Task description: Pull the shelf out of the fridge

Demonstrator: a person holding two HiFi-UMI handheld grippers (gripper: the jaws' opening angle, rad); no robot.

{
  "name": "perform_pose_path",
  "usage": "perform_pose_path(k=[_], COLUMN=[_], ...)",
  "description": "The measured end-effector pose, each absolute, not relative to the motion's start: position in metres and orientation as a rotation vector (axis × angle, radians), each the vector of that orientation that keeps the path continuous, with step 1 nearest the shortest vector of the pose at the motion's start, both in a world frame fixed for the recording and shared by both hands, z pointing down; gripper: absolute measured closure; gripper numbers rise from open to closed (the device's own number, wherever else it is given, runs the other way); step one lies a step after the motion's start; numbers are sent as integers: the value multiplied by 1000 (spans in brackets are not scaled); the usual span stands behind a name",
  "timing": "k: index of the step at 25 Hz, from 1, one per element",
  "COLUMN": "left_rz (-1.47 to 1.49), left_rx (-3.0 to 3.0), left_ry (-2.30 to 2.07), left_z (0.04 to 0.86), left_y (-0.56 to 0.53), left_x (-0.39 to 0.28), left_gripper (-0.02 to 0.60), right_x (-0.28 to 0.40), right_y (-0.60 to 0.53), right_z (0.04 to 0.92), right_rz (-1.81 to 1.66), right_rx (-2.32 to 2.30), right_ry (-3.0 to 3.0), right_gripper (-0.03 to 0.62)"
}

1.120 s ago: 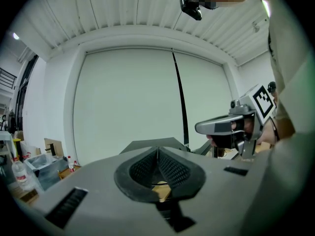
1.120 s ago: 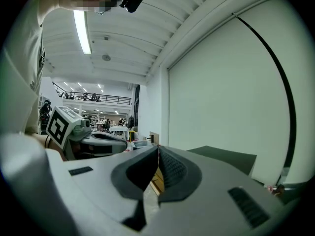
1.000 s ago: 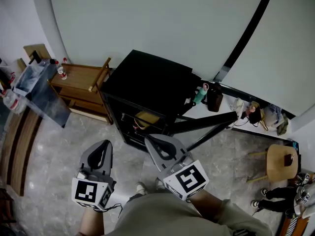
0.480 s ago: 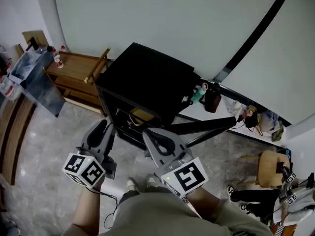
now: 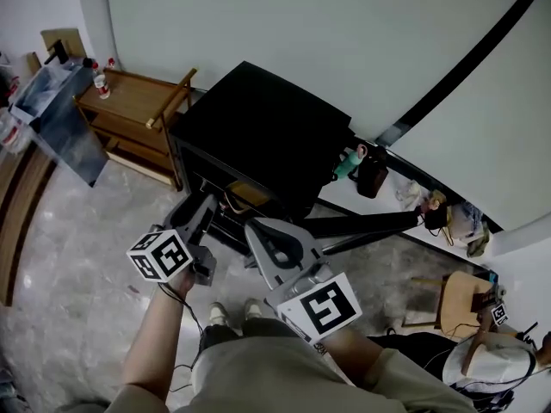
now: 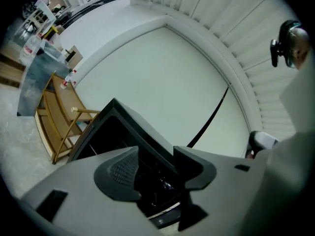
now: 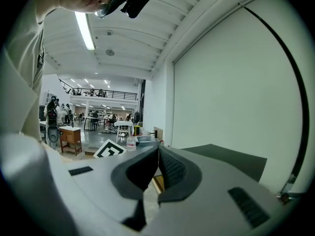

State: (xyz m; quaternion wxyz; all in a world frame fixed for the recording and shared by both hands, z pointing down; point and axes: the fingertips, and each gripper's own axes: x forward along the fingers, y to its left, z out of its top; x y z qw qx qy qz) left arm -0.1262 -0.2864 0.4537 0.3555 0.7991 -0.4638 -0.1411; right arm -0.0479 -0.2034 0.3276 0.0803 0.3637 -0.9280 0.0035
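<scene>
Bare floor (image 5: 77, 256) before the fridge (image 5: 258, 136), wooden rack (image 5: 129, 114) left, open door (image 5: 362, 224) right, interior possibly cluttered.

the left tool (image 5: 203, 205) and right tool (image 5: 256, 229) are grey with black-and-white marker cubes (image 5: 162, 255); khaki shirt (image 5: 258, 377).

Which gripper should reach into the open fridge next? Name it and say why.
Probably left. The left gripper faces straight into the fridge interior; its jaws have just been opening and stand apart, with nothing between them. The right gripper has its jaws together and looks across the fridge's top.
</scene>
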Motion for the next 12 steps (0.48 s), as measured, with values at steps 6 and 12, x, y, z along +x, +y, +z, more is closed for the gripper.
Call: perform_pose_path(k=[6, 12], left_rz=[-401, -444], left_rx=[1929, 1828], left_ry=[-1138, -1078], left_z=[500, 539], left_y=[-300, -313], left_x=[-120, -116], left_gripper=[351, 341], right_x=[-48, -46], right_y=[-204, -211], right_z=[343, 361], right_rz=[-1, 7], right_rx=[1076, 1091], right_ry=[-2771, -2786], right_gripper=[597, 597])
